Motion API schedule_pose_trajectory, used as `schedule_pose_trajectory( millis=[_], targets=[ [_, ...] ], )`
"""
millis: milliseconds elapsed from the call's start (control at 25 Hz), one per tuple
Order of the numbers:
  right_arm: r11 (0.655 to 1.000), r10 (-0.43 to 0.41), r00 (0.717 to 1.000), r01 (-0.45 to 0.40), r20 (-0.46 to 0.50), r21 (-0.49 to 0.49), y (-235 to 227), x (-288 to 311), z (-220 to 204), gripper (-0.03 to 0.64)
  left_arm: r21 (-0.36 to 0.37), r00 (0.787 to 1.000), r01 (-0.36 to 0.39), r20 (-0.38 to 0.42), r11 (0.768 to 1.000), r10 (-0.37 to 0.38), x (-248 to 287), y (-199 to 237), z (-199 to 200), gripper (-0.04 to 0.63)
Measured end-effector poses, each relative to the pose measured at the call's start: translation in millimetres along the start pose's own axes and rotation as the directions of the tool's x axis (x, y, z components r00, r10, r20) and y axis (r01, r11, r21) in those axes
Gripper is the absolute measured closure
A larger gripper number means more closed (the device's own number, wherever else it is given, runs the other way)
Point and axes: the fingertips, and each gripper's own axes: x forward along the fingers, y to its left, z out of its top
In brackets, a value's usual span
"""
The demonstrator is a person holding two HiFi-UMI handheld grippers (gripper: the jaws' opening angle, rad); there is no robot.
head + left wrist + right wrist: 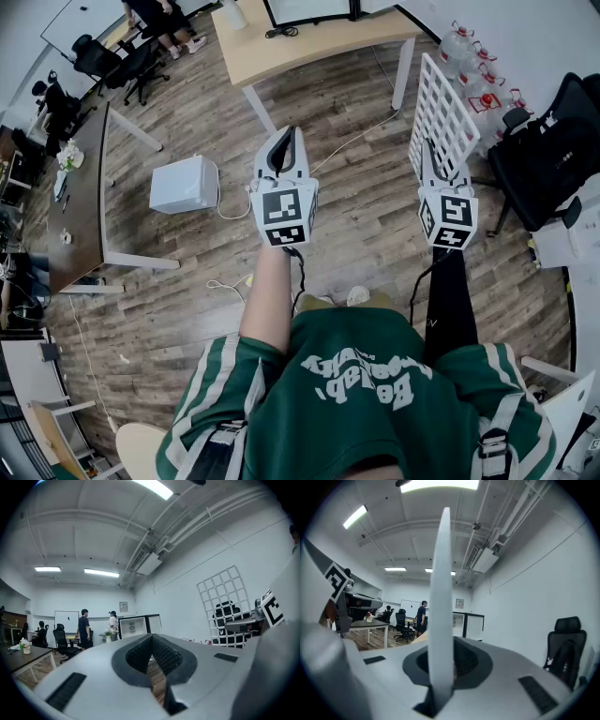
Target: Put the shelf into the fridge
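Shirt (375, 394): nearest to me in the head view, green, with white lettering that runs upside down; I cannot read it for certain.
Markers: each tool carries a cube of black-and-white square codes, with no words on them.
Left tool (286, 141): jaws together, nothing between them.
Right tool (429, 152): jaws clamped on the lower edge of the shelf.
Shelf (442, 112): a white wire grid held upright in the air over the wooden floor (356, 216), at the right of the head view, near a black chair (553, 141).
Right gripper view only: I see the shelf edge-on, a single white bar rising from between the jaws.
Left gripper view only: I get the open grid face of the shelf against the white wall, and two people (84, 627) standing far off by a whiteboard (66, 619).
Head view only: a white box (185, 185) on the floor with a cable running to it, left of the left tool; water bottles (473, 70) along the wall; a light wooden table (309, 37) ahead.
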Motion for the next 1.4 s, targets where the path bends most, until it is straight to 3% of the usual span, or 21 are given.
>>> schedule_pose_trajectory(
  millis=[520, 800, 1080, 1400],
  targets=[
    [0.999, 0.025, 0.999, -0.026, 0.022, 0.018, -0.3, -8.8, 1.0, 0.575, 0.048, 1.000, -0.004, -0.007, 0.999, 0.004, -7.3, -6.0, 3.8, 0.595],
    [0.998, 0.044, 0.999, -0.042, 0.028, -0.052, 1.6, -3.1, 2.8, 0.574, 0.049, 1.000, -0.007, -0.011, 0.999, 0.008, -4.9, -3.1, -2.0, 0.595],
    [0.997, 0.055, 0.998, -0.053, 0.033, -0.058, 1.8, 21.9, 6.2, 0.574, 0.045, 1.000, -0.007, 0.000, 0.999, 0.007, 20.4, 11.2, -2.6, 0.595],
    [0.996, 0.067, 0.997, -0.065, 0.043, -0.053, -1.2, 83.6, 8.3, 0.575, 0.096, 1.000, 0.013, 0.004, 0.995, -0.013, 80.6, 29.1, -7.0, 0.595]
  ],
)
